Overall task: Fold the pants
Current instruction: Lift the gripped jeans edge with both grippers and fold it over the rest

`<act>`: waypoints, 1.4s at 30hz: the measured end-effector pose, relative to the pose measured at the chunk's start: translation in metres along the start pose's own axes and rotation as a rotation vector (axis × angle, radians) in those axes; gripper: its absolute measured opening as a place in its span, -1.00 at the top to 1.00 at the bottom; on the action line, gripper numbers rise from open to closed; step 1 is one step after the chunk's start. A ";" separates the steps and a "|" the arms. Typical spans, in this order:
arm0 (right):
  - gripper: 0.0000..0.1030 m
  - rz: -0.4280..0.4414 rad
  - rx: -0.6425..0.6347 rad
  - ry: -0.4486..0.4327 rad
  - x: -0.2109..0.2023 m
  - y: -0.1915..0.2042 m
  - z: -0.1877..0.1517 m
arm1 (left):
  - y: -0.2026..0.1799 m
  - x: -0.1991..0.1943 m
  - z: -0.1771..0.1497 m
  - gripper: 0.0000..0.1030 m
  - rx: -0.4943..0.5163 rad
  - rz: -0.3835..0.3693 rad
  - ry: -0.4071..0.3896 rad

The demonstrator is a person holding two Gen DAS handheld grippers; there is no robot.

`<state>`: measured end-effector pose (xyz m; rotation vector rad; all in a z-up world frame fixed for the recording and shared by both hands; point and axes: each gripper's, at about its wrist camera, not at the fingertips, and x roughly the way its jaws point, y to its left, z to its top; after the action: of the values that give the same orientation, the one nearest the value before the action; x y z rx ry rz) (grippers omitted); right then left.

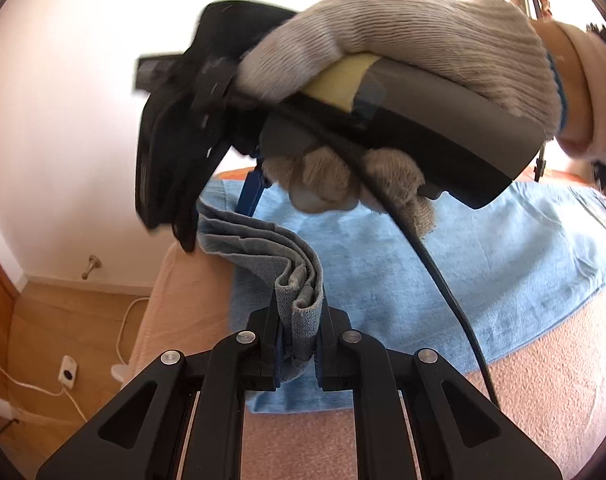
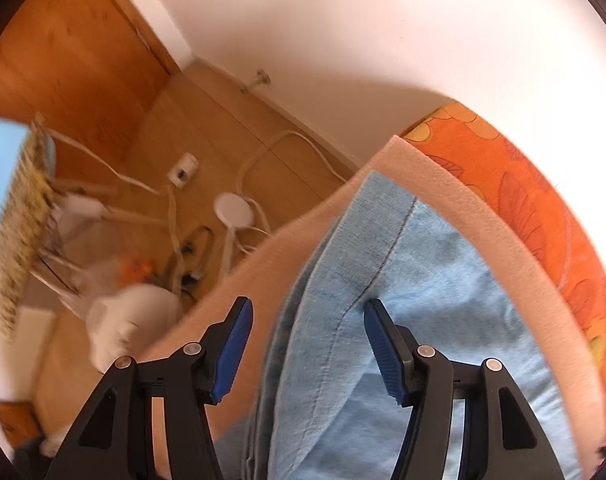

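Note:
Light blue denim pants (image 1: 403, 280) lie spread on a pink blanket (image 1: 543, 380). My left gripper (image 1: 299, 344) is shut on a bunched, layered edge of the pants and holds it lifted above the blanket. My right gripper, held by a gloved hand (image 1: 383, 60), hovers above the pants ahead of the left one. In the right wrist view my right gripper (image 2: 307, 340) is open, its blue pads (image 2: 231, 352) on either side of a folded edge of the pants (image 2: 403, 340), not touching it.
The blanket's edge (image 2: 443, 184) covers an orange flowered sheet (image 2: 543, 208). Beyond the bed's edge is a wooden floor (image 2: 191, 120) with white cables, a socket (image 2: 183, 170), a white bag (image 2: 135, 320) and a wooden door (image 2: 63, 60). A white wall (image 1: 63, 120) stands behind.

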<state>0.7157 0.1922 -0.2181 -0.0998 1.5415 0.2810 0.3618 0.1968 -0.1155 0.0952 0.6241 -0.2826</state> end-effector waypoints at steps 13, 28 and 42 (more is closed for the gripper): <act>0.91 0.080 0.117 -0.130 -0.028 -0.053 -0.030 | -0.008 -0.012 0.011 0.81 -0.013 -0.054 -0.027; 0.94 0.187 0.352 -0.345 -0.130 -0.161 -0.149 | -0.081 -0.033 0.057 0.81 0.075 -0.183 -0.002; 0.94 0.177 0.459 -0.444 -0.215 -0.233 -0.247 | -0.181 -0.062 0.106 0.81 0.163 -0.296 0.008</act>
<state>0.5311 -0.1165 -0.0388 0.4356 1.1384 0.0735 0.3206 0.0200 0.0060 0.1610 0.6219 -0.6201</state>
